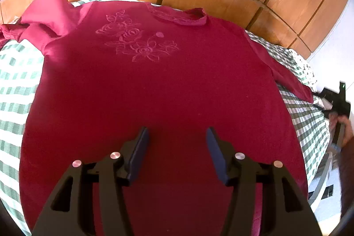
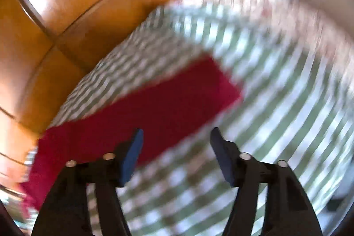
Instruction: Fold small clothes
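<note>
On checked bedcover (image 1: 15, 81) | red shirt (image 1: 154, 85) | no legible writing

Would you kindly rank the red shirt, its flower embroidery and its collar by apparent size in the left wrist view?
1. Red shirt, filling most of the view.
2. Flower embroidery.
3. Collar, somewhat smaller, though it lies farther from the camera, so that gap is unsure.
</note>
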Demonstrator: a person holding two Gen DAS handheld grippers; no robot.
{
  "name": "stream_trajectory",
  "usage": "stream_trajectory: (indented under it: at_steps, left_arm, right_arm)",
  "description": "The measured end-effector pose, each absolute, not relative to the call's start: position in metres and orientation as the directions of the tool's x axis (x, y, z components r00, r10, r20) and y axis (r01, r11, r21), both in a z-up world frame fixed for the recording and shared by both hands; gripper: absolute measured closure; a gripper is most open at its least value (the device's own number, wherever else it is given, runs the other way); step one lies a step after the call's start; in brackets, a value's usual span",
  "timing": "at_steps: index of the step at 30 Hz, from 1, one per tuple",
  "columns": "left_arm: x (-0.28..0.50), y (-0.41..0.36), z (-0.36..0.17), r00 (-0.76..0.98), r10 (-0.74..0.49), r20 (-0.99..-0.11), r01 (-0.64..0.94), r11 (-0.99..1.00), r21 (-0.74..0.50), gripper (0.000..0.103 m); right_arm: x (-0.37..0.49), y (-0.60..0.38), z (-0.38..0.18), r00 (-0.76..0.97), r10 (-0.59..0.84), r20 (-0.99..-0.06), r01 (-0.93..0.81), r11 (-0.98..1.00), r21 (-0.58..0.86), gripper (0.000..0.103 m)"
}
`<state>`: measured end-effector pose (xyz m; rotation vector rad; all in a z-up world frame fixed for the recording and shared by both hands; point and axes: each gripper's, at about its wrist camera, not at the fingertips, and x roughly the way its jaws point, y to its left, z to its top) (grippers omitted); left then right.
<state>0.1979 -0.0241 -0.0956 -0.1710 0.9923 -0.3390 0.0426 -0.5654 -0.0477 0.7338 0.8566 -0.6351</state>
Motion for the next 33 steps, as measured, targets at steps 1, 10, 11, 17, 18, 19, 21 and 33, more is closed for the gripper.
stream_trajectory:
  at_steps: [1,10,11,17,18,19,21,33]
  left_arm:
    - [0.197,-0.025,-0.095,0.5,-0.355,-0.79,0.204,0.935,-0.291,0.049]
    - [0.186,-0.016,-0.091,0.511,-0.341,-0.789,0.179,0.94,-0.291,0.048]
    - [0.186,-0.014,-0.09,0.516,-0.34,-0.786,0.174,0.94,-0.292,0.048]
    - [0.186,0.027,-0.086,0.542,-0.326,-0.774,0.084,0.938,-0.336,0.044]
    - [0.186,0.04,-0.085,0.554,-0.307,-0.774,0.05,0.94,-0.337,0.042]
    - [0.186,0.053,-0.083,0.566,-0.291,-0.771,0.018,0.94,-0.341,0.041]
    - [0.184,0.086,-0.08,0.594,-0.25,-0.765,-0.058,0.935,-0.351,0.038]
    - [0.193,0.306,-0.083,0.645,0.002,-0.764,-0.521,0.732,-0.438,0.037]
  right_arm:
    - [0.043,-0.561,-0.059,0.527,-0.161,-0.835,0.731,0.586,0.349,0.046]
    - [0.089,-0.565,-0.059,0.496,-0.282,-0.822,0.77,0.581,0.265,0.097]
    - [0.089,-0.561,-0.049,0.498,-0.317,-0.807,0.76,0.607,0.231,0.097]
    - [0.101,-0.56,-0.051,0.334,-0.457,-0.825,0.784,0.621,-0.026,0.098]
    - [0.102,-0.56,-0.056,0.323,-0.451,-0.832,0.782,0.623,-0.035,0.097]
    - [0.102,-0.558,-0.059,0.322,-0.448,-0.834,0.783,0.621,-0.031,0.097]
    - [0.097,-0.554,-0.056,0.356,-0.437,-0.826,0.784,0.62,0.01,0.078]
    - [0.122,-0.401,-0.026,0.552,-0.325,-0.768,0.53,0.848,0.022,0.034]
